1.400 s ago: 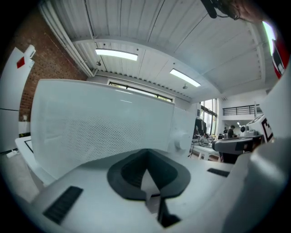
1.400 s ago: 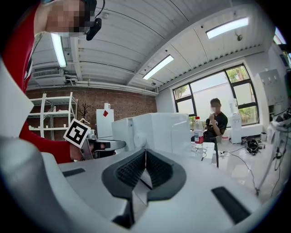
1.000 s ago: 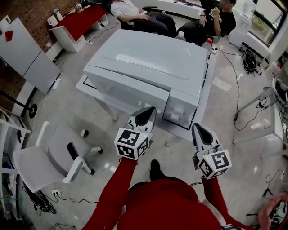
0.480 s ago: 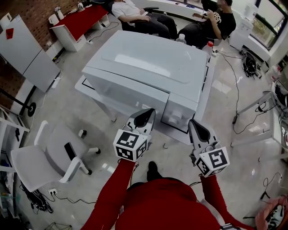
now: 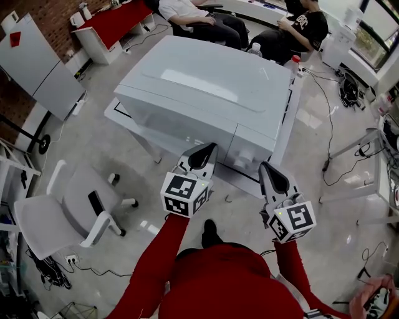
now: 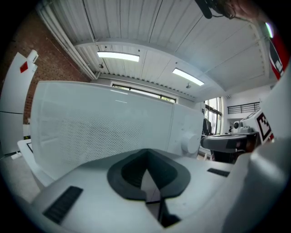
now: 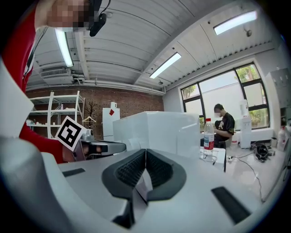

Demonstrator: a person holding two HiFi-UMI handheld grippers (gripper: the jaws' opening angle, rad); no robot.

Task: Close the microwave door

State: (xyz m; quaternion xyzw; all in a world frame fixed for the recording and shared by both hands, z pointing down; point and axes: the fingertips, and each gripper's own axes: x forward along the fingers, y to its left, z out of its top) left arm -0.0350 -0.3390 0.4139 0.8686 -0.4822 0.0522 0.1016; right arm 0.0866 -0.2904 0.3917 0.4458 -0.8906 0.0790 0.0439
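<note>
A large white microwave (image 5: 206,93) stands on a low white table (image 5: 283,134). Its door (image 5: 177,124) looks flush with the control panel (image 5: 252,149), which carries a round knob (image 6: 188,142). My left gripper (image 5: 202,152) hangs just in front of the door's lower right corner, shut and empty. In the left gripper view the meshed door window (image 6: 100,132) fills the scene behind the left gripper's closed tips (image 6: 145,170). My right gripper (image 5: 269,171) is shut with nothing in it, a little before the control panel. In the right gripper view the right gripper (image 7: 145,170) points past the microwave (image 7: 154,129).
A white office chair (image 5: 68,212) stands on the floor to the left. A water bottle (image 5: 294,62) stands on the table's far right corner. Two seated people (image 5: 199,15) and a red desk (image 5: 115,19) are behind. Cables (image 5: 327,118) trail across the floor at right.
The door's right edge stood out from the control panel a second ago and now lies flush with it. Both grippers stay close in front, still shut.
</note>
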